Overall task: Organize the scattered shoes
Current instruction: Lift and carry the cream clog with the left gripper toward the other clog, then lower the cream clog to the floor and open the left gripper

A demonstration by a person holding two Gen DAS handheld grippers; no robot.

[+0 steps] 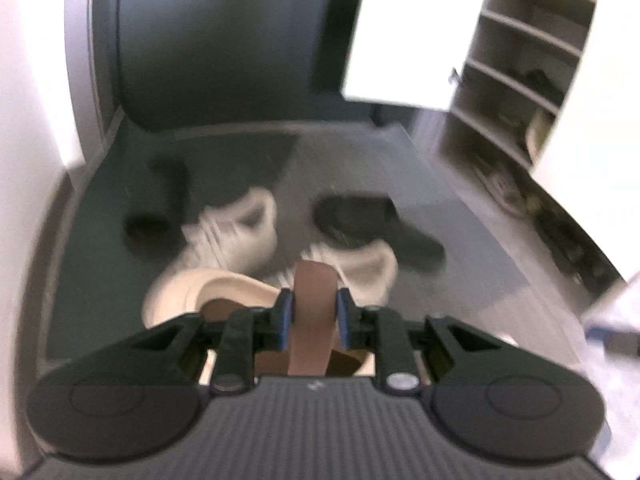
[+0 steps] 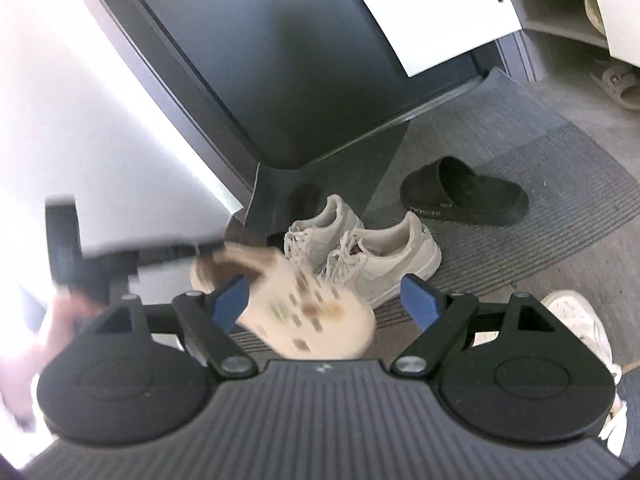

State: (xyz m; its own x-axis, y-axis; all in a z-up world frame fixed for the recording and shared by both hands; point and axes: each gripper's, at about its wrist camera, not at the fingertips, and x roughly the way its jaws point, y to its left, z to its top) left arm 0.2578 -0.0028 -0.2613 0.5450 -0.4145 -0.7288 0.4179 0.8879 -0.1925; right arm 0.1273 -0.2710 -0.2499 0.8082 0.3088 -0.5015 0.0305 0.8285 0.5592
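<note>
Cream clog [image 2: 304, 312] blurred | left tongs [image 1: 314, 314] pinching strap [image 1: 312, 312] | right tongs [image 2: 324, 300] spread

The left gripper [image 1: 313, 316] is pinching its blue pads tight on the brown strap [image 1: 310, 320] of a cream clog [image 2: 304, 308], tilting downward. The right gripper [image 2: 326, 300] is hanging empty just above the clog, jaws standing wide, also angling downward. A hand [image 2: 48, 332] is gripping the left gripper's handle, left of the clog.

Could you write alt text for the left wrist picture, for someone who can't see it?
A left gripper pinches the brown strap of a cream clog above a dark mat strewn with pale sneakers and a black slipper.
</note>
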